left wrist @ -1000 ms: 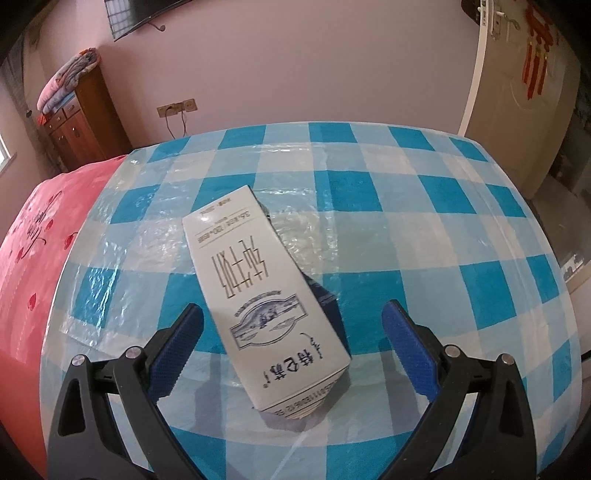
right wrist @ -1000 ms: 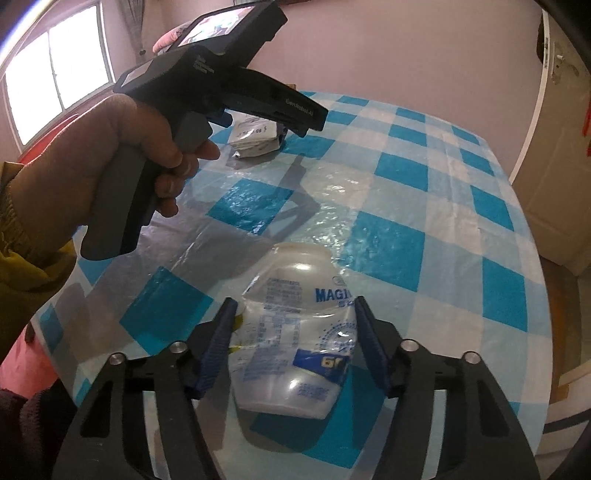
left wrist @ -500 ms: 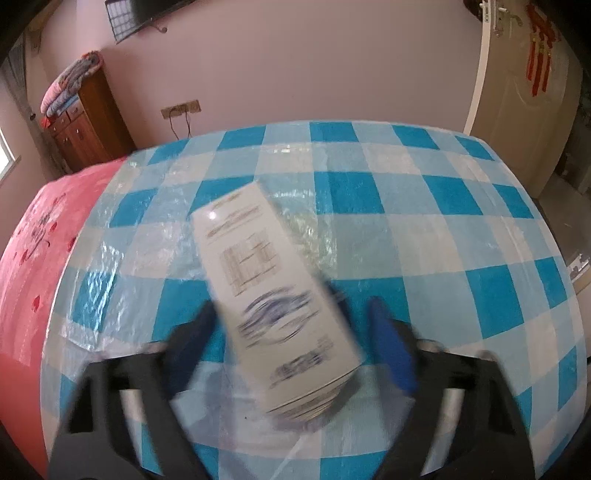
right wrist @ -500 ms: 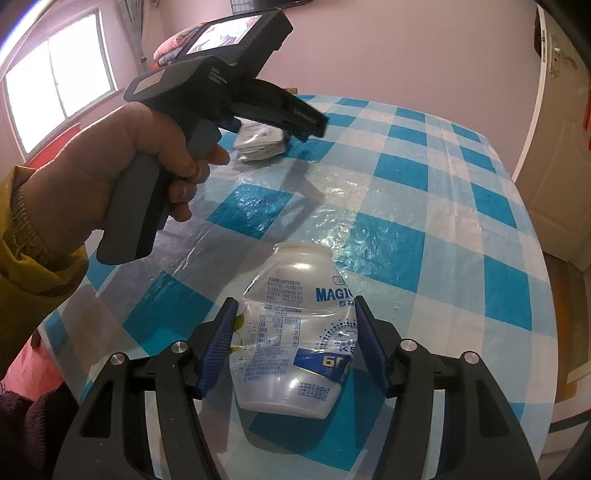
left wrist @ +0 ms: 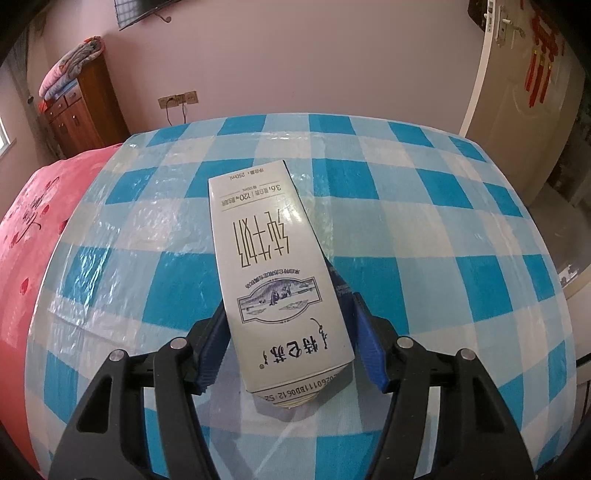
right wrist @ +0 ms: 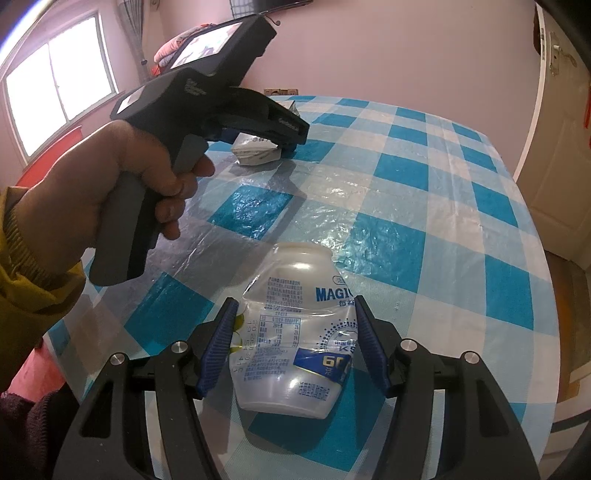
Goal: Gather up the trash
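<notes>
Two claws each pinch one piece of trash for carrying off the checked surface (left wrist: 424, 206): the left claw (left wrist: 291, 343), just closed, grips a milk carton (left wrist: 273, 273); the right claw (right wrist: 295, 347) clamps a crumpled plastic bottle (right wrist: 295, 332).

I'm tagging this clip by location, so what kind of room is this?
Most likely a bedroom in a home. A wooden cabinet with folded quilts on top stands against the wall, a red bedspread lies beside the table with the checked cloth, and a wall TV hangs above.
</notes>
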Demonstrator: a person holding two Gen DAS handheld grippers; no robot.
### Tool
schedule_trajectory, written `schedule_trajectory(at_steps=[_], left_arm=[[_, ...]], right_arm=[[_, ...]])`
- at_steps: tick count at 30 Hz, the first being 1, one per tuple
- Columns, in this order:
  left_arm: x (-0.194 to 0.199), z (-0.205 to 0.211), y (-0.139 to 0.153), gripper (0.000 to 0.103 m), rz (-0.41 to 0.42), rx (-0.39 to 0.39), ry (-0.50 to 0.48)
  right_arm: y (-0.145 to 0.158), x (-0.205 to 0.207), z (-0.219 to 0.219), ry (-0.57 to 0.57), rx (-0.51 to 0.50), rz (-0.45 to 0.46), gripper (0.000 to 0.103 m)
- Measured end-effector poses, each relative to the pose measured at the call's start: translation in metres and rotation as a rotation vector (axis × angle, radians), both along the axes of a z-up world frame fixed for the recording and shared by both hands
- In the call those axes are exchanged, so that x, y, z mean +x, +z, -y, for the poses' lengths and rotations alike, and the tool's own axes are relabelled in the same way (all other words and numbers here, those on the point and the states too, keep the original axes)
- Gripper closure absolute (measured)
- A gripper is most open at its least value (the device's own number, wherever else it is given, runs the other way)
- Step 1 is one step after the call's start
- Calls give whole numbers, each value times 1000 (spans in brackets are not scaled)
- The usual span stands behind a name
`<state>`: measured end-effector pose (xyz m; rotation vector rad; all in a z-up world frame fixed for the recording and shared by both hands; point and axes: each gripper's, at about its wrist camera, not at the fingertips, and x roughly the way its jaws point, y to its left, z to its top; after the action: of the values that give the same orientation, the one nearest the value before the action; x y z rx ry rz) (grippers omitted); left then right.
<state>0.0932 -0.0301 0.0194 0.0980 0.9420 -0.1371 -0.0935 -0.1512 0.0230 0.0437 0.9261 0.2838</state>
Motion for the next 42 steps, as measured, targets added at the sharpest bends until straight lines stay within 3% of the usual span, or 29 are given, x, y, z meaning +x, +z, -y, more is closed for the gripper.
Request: schedule_trajectory(at_steps=[30,42], left_arm=[[-97,-75,15,40,45,-49,44],[-140,-107,32,40,96,-58,55]], right_arm=[[0,-5,-13,-12,-99,20,40],[9,-9,-20,-23,-67,-5,40]])
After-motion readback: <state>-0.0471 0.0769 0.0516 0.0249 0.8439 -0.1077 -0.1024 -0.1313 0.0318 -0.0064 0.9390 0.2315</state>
